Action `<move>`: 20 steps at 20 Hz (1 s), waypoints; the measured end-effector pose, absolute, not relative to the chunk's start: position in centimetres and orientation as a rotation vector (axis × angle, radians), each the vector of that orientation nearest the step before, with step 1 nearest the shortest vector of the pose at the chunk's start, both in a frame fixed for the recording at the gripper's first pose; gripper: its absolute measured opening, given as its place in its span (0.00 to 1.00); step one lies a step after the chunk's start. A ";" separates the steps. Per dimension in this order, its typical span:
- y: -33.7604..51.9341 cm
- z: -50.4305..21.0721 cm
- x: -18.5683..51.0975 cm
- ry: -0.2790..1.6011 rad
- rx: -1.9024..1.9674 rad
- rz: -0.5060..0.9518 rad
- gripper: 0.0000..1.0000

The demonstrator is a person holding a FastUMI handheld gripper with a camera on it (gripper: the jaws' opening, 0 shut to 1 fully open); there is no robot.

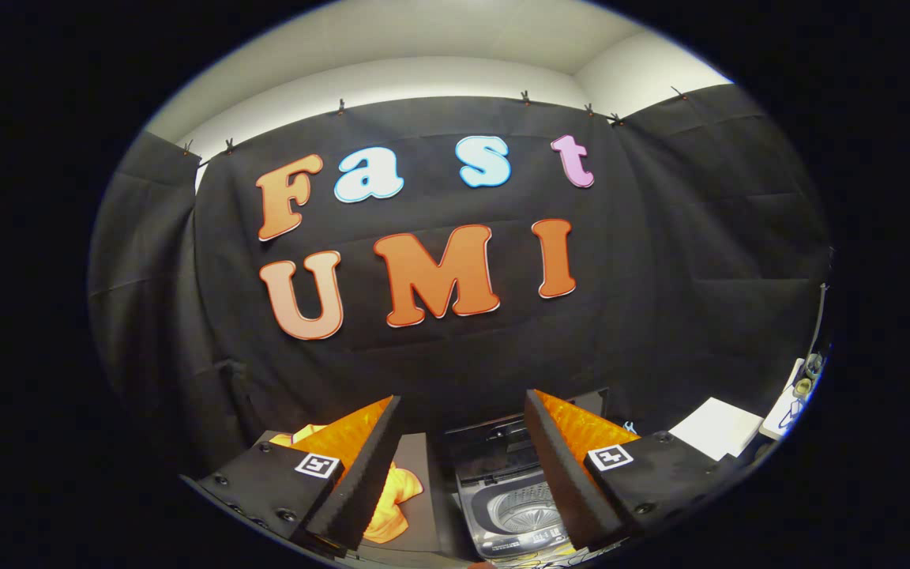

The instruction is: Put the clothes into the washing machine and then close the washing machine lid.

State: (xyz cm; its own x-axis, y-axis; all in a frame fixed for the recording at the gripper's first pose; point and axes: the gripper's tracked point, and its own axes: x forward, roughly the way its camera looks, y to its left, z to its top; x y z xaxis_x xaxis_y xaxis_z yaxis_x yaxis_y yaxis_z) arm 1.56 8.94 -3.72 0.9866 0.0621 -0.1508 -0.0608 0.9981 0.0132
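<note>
Black cloth wall (660, 261) clipped beneath a pale ceiling (455, 47), evenly lit.

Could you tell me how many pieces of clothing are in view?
1: an orange garment lies beside the open washing machine, partly behind one finger of the open, empty tongs. More may be hidden.

No readable word, brand or number appears on any object here. Each of the two fingers (329, 474) carries a small white square tag (317, 465) with a black coded pattern, a marker rather than legible text.
</note>
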 end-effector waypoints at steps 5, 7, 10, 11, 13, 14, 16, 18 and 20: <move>14.8 -6.0 2.5 0.226 0.032 0.166 0.98; 17.1 -7.3 2.7 0.255 0.025 0.207 0.98; 21.3 -9.8 2.7 0.323 0.025 0.274 0.98; 22.7 -10.7 2.7 0.348 0.020 0.294 0.98; 25.2 -12.7 2.7 0.392 -0.006 0.329 0.99; 26.3 -13.7 2.7 0.413 -0.020 0.344 0.99; 28.2 -15.3 2.7 0.453 -0.038 0.359 0.98; 29.8 -17.3 2.9 0.501 -0.052 0.367 0.99; 30.7 -19.1 3.2 0.541 -0.074 0.362 0.99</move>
